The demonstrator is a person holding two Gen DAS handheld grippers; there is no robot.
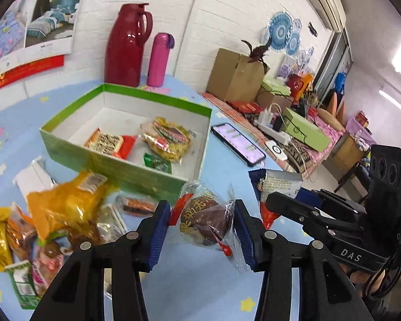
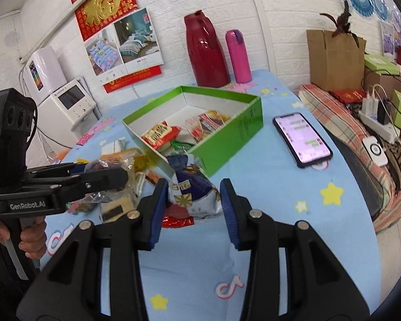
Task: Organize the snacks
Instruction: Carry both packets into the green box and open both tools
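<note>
While both tongs pinch crinkly wrappers, left tongs (image 1: 202, 224) on brown cake packet (image 1: 204, 220), right tongs (image 2: 192, 200) on blue-white packet (image 2: 191, 192): slippage risk short of green box (image 1: 66, 144).

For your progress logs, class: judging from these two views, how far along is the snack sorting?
Partly done. Several packets already lie inside the green box. The left tool holds a clear-wrapped brown cake, and the right tool holds a blue-and-white packet; neither is boxed yet. A pile of loose snacks remains on the table.
</note>
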